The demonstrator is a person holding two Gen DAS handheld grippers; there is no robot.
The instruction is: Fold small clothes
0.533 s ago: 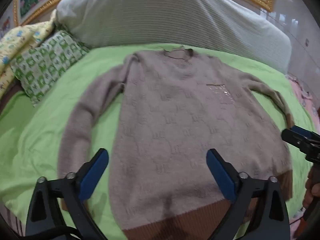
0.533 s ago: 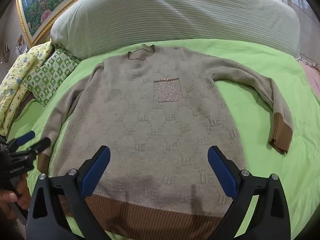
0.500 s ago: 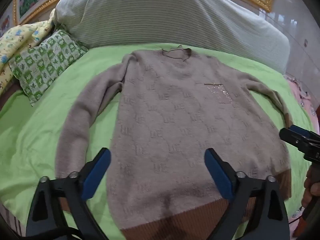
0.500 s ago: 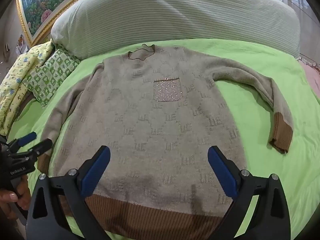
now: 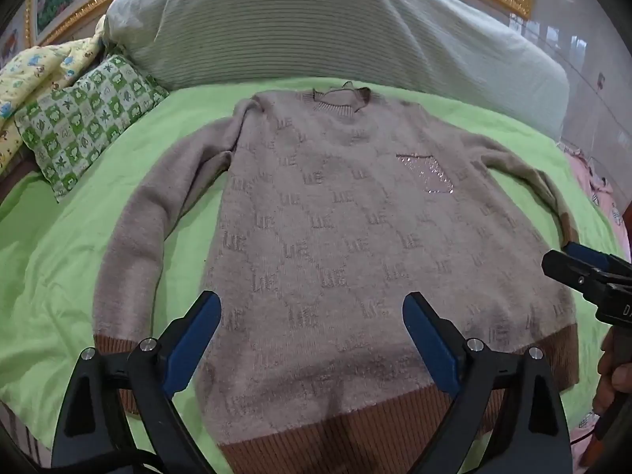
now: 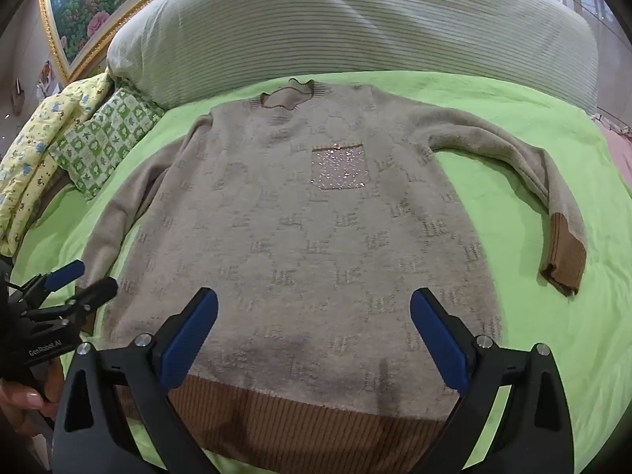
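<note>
Left gripper and right gripper: blue-padded fingers spread wide, holding nothing, both above the brown ribbed hem. Beige knit sweater with sequin pocket lies flat, face up on the green bed sheet, sleeves out. Beyond its collar: striped grey bolster; green checked pillow at collar's left.

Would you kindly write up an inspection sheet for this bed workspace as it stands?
Surface: green bedsheet, lightly creased.
Job's things: beige sweater flat, face up, unfolded, sleeves out, sequin pocket showing.
Clutter: green checked pillow, yellow quilt at the edge.
Grippers: left gripper and right gripper open above the hem, holding nothing.
Cables: nothing seen.
Surroundings: striped bolster, gilt-framed painting.
</note>
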